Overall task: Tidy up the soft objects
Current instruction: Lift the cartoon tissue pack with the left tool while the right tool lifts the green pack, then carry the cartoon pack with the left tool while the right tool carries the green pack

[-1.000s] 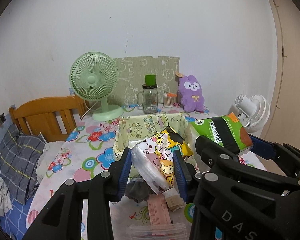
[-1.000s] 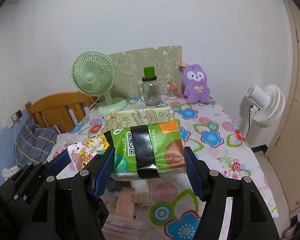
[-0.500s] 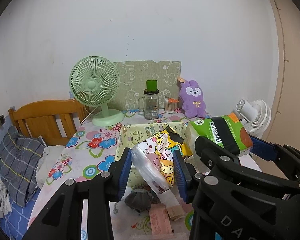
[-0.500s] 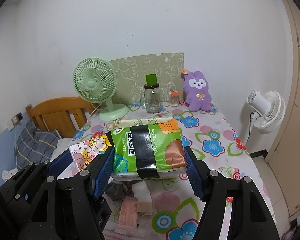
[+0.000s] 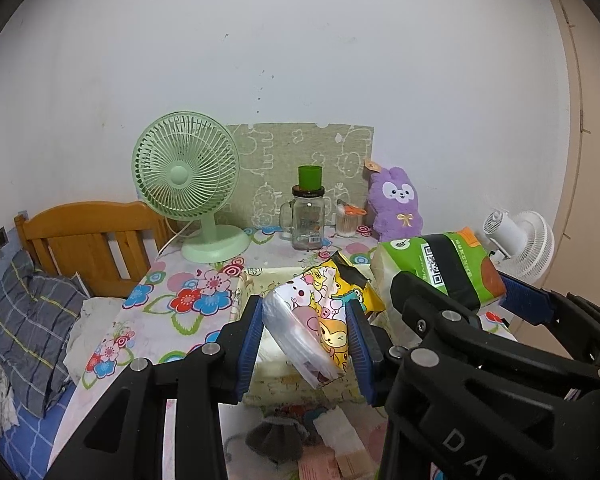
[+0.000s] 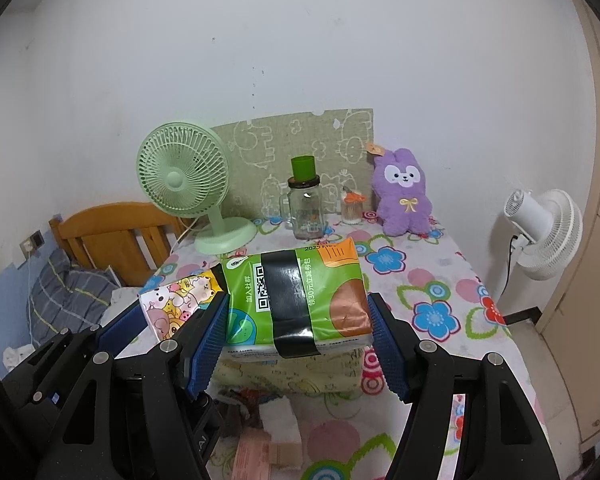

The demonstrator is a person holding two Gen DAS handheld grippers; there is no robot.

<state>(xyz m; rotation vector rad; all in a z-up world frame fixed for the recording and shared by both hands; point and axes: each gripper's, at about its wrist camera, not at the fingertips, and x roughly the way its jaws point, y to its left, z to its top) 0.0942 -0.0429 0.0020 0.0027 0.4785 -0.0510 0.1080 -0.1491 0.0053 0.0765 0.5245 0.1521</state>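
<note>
Two packs (image 5: 320,320) (image 6: 296,300), long axes crosswise.

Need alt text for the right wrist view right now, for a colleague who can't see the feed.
The right gripper holds a green tissue pack between its blue jaws, above a pale yellow fabric box on a floral table. To its left, the left gripper holds a cartoon-print pack; a green fan, glass jar and purple plush stand behind.

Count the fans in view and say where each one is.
2. The green fan stands on the table's far left corner. The white fan stands off the table's right edge, by the wall. No others show.
</note>
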